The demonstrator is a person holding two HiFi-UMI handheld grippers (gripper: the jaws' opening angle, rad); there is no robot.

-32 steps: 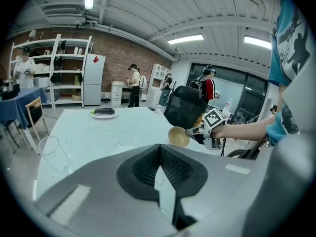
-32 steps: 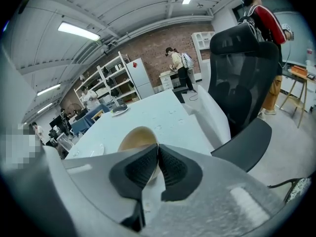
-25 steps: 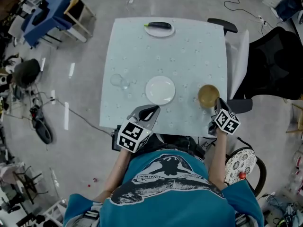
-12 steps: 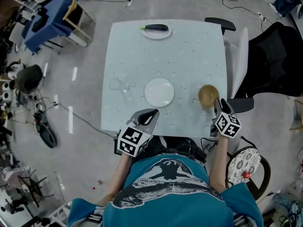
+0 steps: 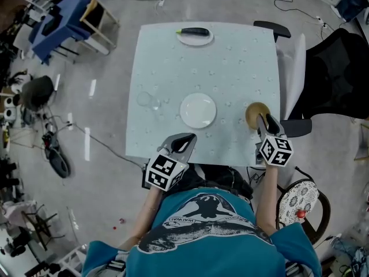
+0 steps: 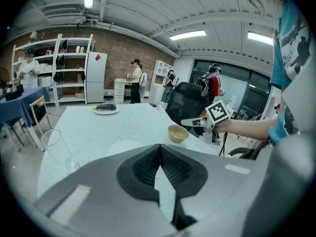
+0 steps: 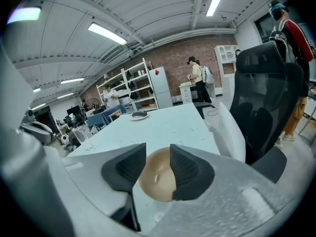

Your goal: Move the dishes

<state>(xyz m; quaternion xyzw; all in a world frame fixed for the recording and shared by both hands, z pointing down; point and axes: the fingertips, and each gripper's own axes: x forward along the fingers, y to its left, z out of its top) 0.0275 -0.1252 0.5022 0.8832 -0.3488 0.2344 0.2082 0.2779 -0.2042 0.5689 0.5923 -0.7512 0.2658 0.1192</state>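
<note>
A tan bowl [image 5: 255,113] [image 7: 157,181] [image 6: 177,132] sits near the right edge of the pale table [image 5: 230,56]. My right gripper [image 5: 263,120] [image 7: 157,152] is open, and its tips reach over the bowl's near rim, one jaw on each side. An empty white plate [image 5: 198,109] [image 6: 123,146] lies at the table's middle front. My left gripper [image 5: 184,138] [image 6: 159,149] hovers at the front edge, short of that plate, shut with nothing in it. A second plate holding a dark vegetable [image 5: 195,34] [image 6: 105,108] [image 7: 139,114] is at the far edge.
A clear glass [image 5: 145,100] [image 6: 57,149] stands left of the white plate. A white-backed chair [image 5: 291,68] and a black office chair [image 5: 334,74] crowd the table's right side. A blue-covered table with a wooden chair [image 5: 92,16] is far left. People stand at the back.
My right gripper has moved forward, so its tips now overlap the bowl's near rim. The left gripper has stayed at the table's front edge.
</note>
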